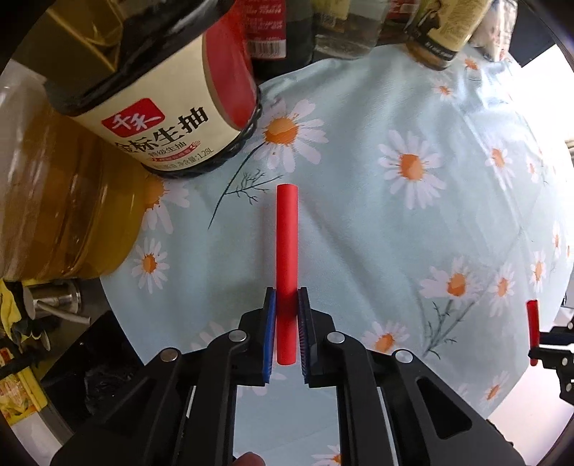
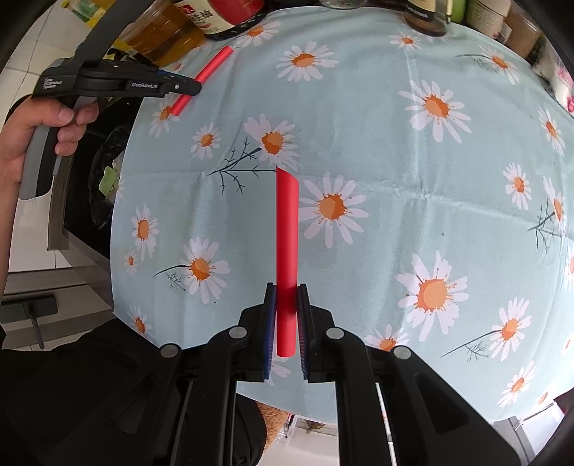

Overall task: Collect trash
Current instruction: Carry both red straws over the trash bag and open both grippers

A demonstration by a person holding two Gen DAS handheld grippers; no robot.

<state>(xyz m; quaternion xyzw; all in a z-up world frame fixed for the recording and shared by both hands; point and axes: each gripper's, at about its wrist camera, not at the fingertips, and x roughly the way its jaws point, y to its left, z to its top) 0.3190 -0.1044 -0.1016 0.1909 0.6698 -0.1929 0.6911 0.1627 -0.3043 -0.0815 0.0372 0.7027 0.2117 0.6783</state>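
My left gripper is shut on a red straw piece that sticks forward above the daisy tablecloth. My right gripper is shut on a second red straw piece, also held above the cloth. In the right wrist view the left gripper shows at upper left with its straw poking out both sides. In the left wrist view the right gripper and its straw show at the right edge.
A soy sauce bottle, a large oil jug and several jars stand along the table's far side. A bin with a black liner sits beside the table's left edge, below it.
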